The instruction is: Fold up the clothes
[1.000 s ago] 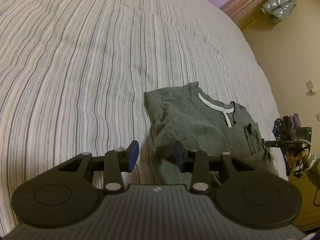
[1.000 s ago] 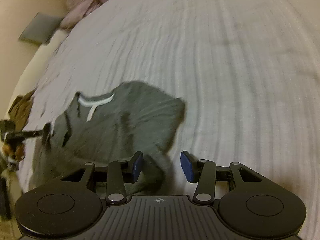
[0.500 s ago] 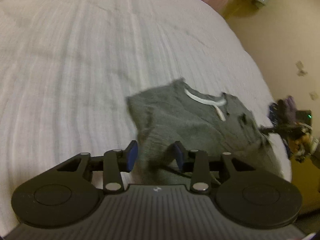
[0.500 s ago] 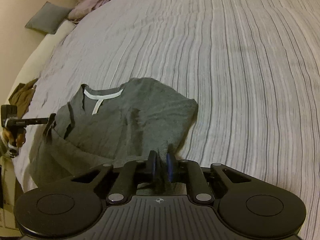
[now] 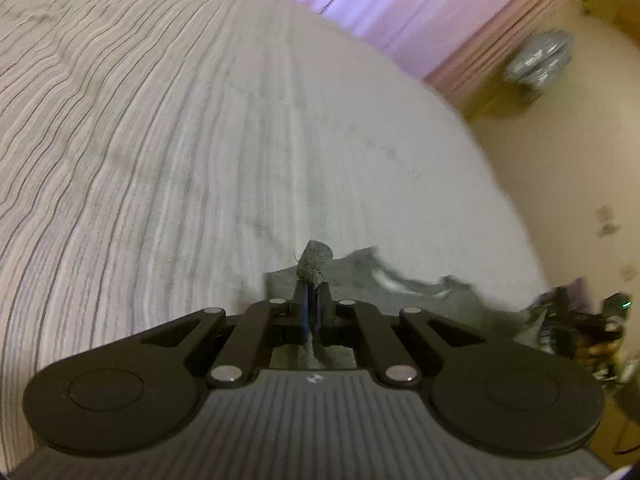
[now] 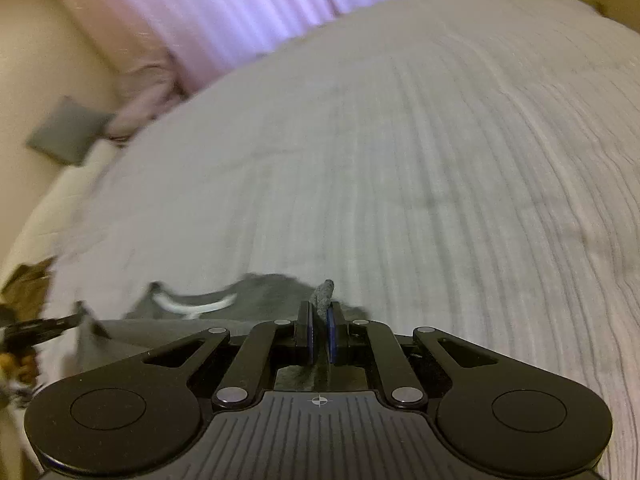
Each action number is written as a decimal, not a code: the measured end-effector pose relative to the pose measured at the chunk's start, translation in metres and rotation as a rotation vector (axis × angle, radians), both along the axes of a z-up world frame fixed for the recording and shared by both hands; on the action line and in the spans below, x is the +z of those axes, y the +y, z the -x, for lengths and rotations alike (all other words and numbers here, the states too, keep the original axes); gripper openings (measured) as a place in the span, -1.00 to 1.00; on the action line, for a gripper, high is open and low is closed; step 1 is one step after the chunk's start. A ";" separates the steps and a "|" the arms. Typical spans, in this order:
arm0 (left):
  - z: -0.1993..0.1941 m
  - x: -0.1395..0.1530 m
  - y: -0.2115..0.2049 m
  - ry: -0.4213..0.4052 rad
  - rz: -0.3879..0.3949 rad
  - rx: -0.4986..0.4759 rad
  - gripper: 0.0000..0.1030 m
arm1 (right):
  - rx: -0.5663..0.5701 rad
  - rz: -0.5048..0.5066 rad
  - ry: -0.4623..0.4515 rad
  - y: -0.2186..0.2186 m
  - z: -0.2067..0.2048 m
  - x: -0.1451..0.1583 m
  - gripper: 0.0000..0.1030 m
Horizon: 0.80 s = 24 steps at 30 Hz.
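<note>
1. My left gripper (image 5: 311, 304) pinches a rolled nub of the grey knit shirt (image 5: 404, 296).
2. My right gripper (image 6: 319, 320) clamps another fold of it.
3. The shirt lies rumpled on the ribbed, striped bedspread (image 6: 400, 160), near its edge.

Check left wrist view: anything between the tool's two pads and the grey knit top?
Nothing between them: the left tool is shut directly on a bunched fold of the grey knit top, shown in the left wrist view.

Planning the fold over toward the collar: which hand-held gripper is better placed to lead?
Neither clearly: left hand-held gripper and right hand-held gripper are each shut on the grey shirt. Probably both together.
</note>
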<state>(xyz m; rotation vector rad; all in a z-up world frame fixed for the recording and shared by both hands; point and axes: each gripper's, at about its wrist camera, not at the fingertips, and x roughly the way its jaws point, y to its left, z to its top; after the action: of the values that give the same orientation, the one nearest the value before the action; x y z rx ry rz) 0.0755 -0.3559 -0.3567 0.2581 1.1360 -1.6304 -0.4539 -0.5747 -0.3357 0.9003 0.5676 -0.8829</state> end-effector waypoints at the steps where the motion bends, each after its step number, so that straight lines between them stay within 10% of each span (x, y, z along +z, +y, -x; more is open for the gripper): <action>1: 0.001 -0.003 -0.004 0.001 -0.013 0.007 -0.98 | -0.015 -0.006 0.023 -0.003 -0.004 -0.005 -0.88; 5: -0.001 -0.006 -0.011 0.021 -0.029 0.061 -0.98 | -0.110 -0.105 -0.004 -0.018 -0.004 -0.019 -0.89; 13: -0.005 0.012 -0.004 -0.001 0.110 0.099 -0.98 | -0.100 0.031 -0.036 -0.022 -0.007 0.002 -0.90; 24: 0.007 -0.014 -0.021 -0.051 0.066 0.132 -0.98 | -0.110 0.029 0.048 -0.039 -0.032 -0.028 -0.90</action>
<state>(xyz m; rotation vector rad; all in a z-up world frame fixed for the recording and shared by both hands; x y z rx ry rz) 0.0681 -0.3771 -0.3706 0.1766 1.0370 -1.5334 -0.4216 -0.6140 -0.3640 0.8930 0.5495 -1.0123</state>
